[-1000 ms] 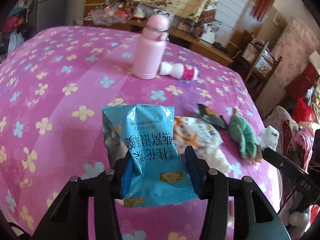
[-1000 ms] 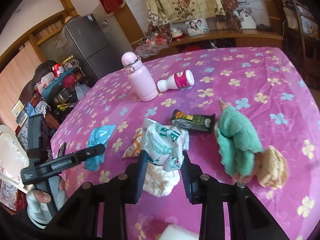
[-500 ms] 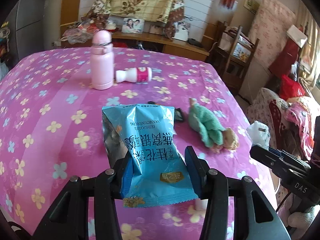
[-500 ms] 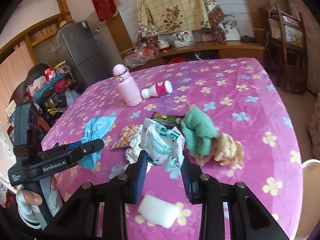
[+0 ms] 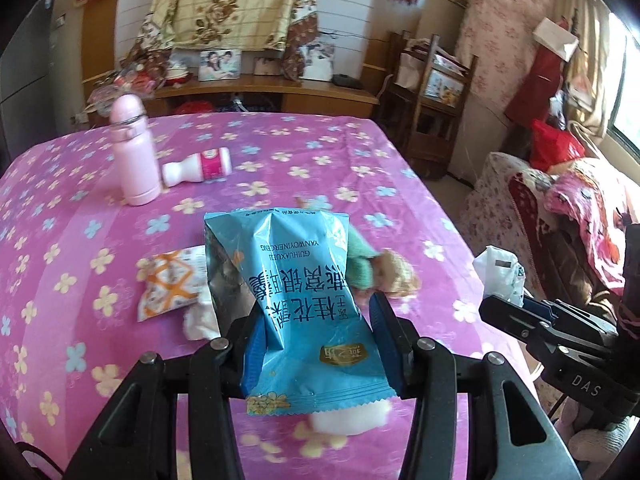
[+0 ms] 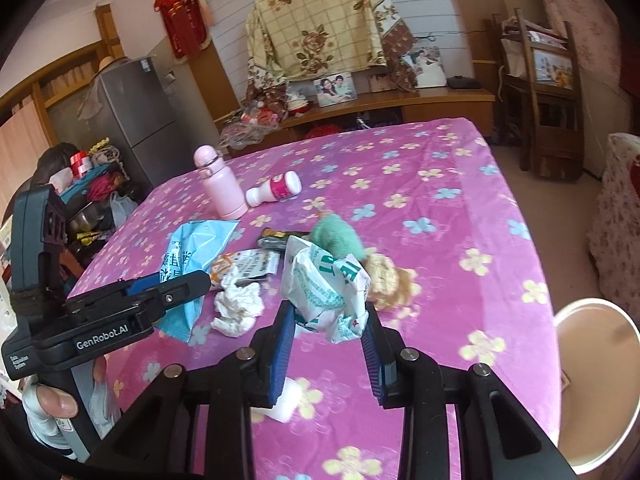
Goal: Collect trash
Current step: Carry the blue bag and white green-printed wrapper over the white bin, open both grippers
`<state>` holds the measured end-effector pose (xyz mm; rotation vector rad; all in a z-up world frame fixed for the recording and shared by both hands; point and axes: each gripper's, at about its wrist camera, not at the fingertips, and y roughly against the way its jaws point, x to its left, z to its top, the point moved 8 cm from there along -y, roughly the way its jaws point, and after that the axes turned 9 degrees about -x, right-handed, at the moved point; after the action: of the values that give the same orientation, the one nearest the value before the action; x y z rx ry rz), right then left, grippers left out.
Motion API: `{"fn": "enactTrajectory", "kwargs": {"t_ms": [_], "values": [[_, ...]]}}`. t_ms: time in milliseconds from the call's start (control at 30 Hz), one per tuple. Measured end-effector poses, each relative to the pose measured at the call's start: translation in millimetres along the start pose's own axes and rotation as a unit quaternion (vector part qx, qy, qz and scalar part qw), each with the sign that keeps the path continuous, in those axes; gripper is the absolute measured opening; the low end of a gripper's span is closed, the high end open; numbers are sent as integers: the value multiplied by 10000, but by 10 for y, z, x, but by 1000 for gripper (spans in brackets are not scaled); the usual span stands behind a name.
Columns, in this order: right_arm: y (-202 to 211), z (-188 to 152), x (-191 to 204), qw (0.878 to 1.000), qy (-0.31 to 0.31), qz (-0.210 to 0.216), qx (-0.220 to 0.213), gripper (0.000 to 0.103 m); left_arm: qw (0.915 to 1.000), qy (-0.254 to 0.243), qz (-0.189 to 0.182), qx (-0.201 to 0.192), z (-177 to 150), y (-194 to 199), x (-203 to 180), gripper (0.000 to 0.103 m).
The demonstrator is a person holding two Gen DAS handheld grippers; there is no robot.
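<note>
Carry both bits of trash slowly and keep squeezing, so nothing drops before the white bin (image 6: 596, 380). The left claw (image 5: 316, 344) is clenched on the blue snack bag (image 5: 296, 300), which sticks up between its fingers. The right claw (image 6: 328, 344) grips a crumpled white-and-green wrapper (image 6: 324, 288); the bin sits just to its right.
</note>
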<state>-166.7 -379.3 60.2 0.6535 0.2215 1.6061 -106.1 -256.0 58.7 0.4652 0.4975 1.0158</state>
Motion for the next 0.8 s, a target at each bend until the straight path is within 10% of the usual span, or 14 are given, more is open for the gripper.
{"fn": "enactTrajectory", "kwargs": {"t_ms": [800], "values": [[690, -186, -1273, 9922, -533, -1114, -178, 35, 9922, -724, -944, 375, -211, -321, -1470, 51]]}}
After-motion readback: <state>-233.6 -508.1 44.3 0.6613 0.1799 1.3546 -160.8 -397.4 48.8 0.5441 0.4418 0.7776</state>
